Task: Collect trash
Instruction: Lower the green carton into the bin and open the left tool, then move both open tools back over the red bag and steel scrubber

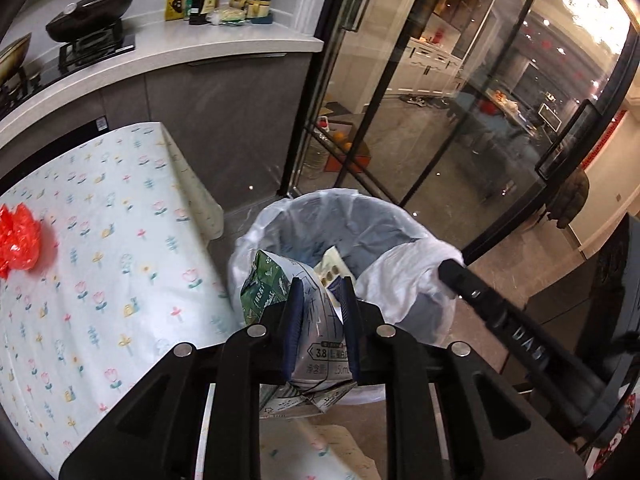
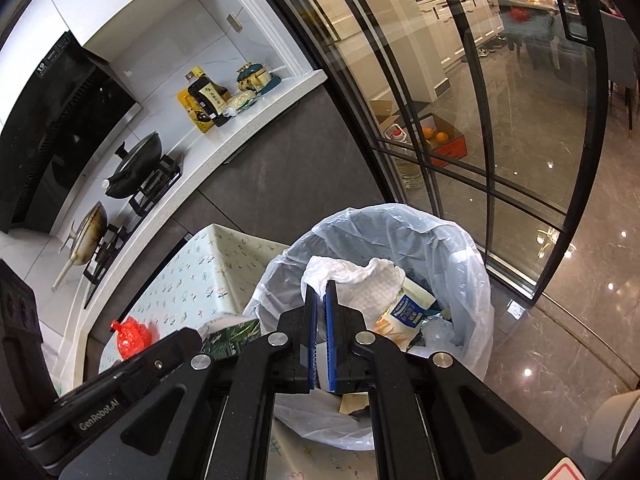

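My left gripper (image 1: 320,284) is shut on a crushed green and white milk carton (image 1: 276,284) and holds it over the near rim of the trash bin (image 1: 348,216), which is lined with a clear white bag. My right gripper (image 2: 323,287) is shut on a white crumpled tissue (image 2: 360,276) and holds it over the bin (image 2: 440,236). Its tip and the tissue also show in the left wrist view (image 1: 404,268). Packaging (image 2: 404,312) lies inside the bin. A red crumpled plastic bag (image 1: 18,240) lies on the floral tablecloth (image 1: 100,260), left of both grippers; it also shows in the right wrist view (image 2: 132,336).
The table edge runs just left of the bin. A kitchen counter (image 1: 180,52) with a stove, pans and bottles stands behind. Black-framed glass doors (image 1: 420,120) stand right behind the bin. Grey tiled floor (image 2: 560,340) lies to the right.
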Available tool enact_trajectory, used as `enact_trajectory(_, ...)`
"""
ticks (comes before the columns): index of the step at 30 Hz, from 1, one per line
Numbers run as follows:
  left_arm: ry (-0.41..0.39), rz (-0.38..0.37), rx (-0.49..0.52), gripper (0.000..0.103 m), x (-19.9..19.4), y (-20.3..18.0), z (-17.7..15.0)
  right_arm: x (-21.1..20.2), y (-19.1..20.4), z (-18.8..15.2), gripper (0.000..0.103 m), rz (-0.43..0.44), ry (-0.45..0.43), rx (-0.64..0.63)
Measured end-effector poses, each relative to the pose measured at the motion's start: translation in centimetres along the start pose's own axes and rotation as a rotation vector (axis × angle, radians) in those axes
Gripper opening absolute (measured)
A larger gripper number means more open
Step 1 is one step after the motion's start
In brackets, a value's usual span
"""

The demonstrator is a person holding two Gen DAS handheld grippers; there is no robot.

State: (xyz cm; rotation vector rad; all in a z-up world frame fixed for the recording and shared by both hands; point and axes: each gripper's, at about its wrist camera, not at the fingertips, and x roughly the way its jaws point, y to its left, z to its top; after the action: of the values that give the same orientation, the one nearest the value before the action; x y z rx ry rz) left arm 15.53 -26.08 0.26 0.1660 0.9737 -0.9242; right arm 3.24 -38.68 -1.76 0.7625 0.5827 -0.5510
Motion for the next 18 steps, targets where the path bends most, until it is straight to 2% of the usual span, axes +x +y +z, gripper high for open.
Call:
enact_trajectory(2,0.005,-0.013,0.001,0.018,0.5,-0.6,0.3,0.1,-0.2,0.0,0.006,-0.006,0.005,0.000)
enact_trajectory(6,0.009,-0.054,-0.023,0.021,0.7,-1.0,0.6,-0.2,-0.5,-0.1,0.021,-0.020,-0.006,0.012)
enact_trajectory(7,0.001,-0.044,-0.034,0.033,0.5,-1.1,0.6,-0.3,-0.6,-0.1,0.032,-0.022,-0.012,0.019)
enact_trajectory(8,-0.012,-0.042,-0.044,0.052,0.2,-1.1,0.7,-0.5,-0.6,-0.1,0.042,-0.022,-0.020,0.024)
enact_trajectory(10,-0.044,-0.034,-0.049,0.060,-0.5,-1.0,0.6,-0.8,-0.5,0.0,0.044,-0.023,-0.030,0.018)
enact_trajectory(18,-0.045,0.012,-0.075,0.063,-1.5,0.7,0.4,-1.1,0.5,-0.3,0.044,-0.010,-0.030,0.002)
